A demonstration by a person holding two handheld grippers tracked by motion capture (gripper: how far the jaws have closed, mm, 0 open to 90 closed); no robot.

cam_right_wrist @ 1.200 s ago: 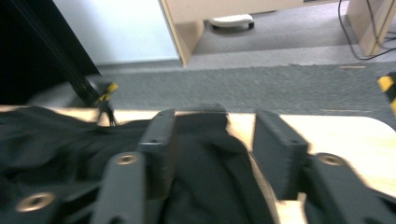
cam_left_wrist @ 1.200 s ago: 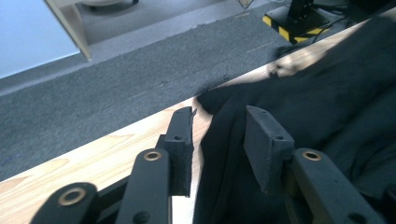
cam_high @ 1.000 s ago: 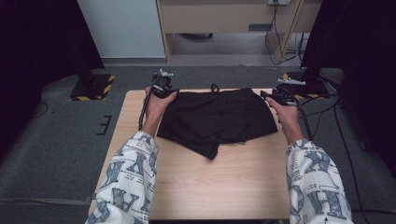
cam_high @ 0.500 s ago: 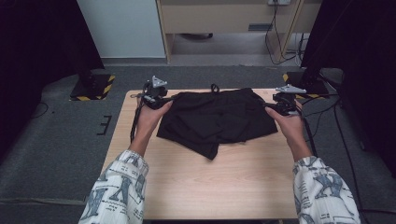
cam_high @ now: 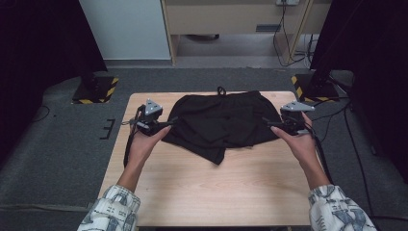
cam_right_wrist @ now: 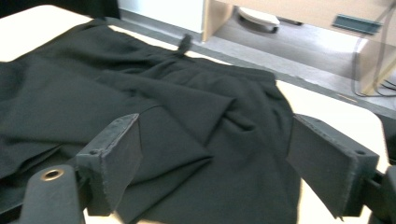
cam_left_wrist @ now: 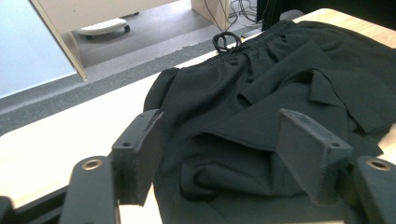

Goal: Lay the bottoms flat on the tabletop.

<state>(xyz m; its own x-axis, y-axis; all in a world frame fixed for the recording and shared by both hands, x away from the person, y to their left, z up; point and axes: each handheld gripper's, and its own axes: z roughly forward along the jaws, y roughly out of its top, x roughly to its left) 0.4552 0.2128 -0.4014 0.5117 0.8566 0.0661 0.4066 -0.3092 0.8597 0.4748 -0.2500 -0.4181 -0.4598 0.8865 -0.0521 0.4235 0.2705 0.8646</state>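
shorts (cam_high: 219, 122) | black | rumpled, folds overlapping | drawstring at waistband

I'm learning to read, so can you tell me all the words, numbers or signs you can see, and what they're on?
No words or numbers can be read anywhere.
Sleeves: big letter-like shapes in the pattern, too blurred to read.
Floor plates: yellow-and-black warning stripes, no writing.
Black shorts: no label or logo visible.
Wooden table: plain, no writing.
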